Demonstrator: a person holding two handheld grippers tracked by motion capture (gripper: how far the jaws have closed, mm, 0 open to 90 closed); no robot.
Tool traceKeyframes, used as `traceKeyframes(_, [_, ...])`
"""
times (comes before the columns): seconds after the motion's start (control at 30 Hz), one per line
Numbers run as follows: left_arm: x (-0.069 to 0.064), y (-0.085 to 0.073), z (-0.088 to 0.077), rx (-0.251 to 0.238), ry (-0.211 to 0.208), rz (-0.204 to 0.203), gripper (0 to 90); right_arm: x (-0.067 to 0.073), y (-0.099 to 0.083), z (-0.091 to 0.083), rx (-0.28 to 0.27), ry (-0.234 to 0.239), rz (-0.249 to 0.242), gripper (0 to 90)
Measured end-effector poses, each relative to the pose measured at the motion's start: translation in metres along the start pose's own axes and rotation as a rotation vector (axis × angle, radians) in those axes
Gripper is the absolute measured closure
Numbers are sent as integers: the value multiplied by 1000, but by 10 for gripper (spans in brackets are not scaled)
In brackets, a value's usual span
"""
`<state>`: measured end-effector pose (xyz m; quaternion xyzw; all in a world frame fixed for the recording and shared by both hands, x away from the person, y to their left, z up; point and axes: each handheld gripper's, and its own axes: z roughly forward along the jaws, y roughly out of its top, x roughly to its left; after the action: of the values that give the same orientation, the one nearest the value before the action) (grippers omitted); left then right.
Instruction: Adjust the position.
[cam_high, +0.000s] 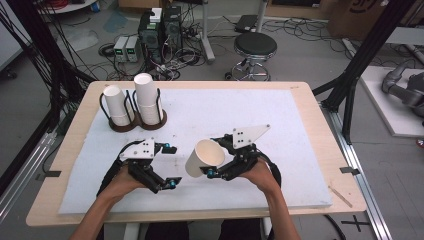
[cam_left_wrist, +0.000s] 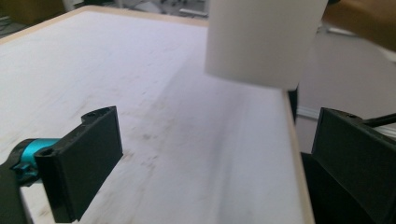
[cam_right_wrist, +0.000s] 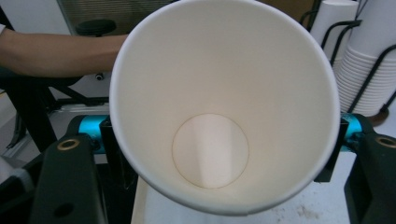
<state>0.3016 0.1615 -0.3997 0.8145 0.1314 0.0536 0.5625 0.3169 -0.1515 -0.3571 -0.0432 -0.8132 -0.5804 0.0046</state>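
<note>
The right gripper (cam_high: 212, 159) clamps a white paper cup (cam_high: 204, 157) by its sides, holding it tilted above the table (cam_high: 310, 150) near the middle of the front edge. Just beside it, the left gripper (cam_high: 171, 166) has its jaws wide open with nothing between them. Two stacks of cups (cam_high: 134, 102) stand in a holder (cam_high: 161, 119) near the back left corner.

My left gripper (cam_high: 169, 166) lies low near the front edge, held by my left hand (cam_high: 121, 181). Its jaws stand wide apart and nothing is between them. My right gripper (cam_high: 212, 159) is a little higher, and my right hand (cam_high: 260, 173) tilts it toward the left one. Its jaws press from both sides on the wall of a paper cup (cam_high: 205, 157). Both my forearms come in from below.
</note>
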Motion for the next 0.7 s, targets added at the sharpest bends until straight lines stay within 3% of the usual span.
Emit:
traceKeyframes(0.13, [4,-5,-7,50,88,-16,17,-2,-6,-7,13,-56,30,281])
traceKeyframes(0.3, [8,-16,-15,60,160,-54,17,-5,-10,-15,27,-130,54,281])
traceKeyframes(0.7, [20,-46,-37,20,257,-141,17,-10,-18,-18,69,-210,75,281])
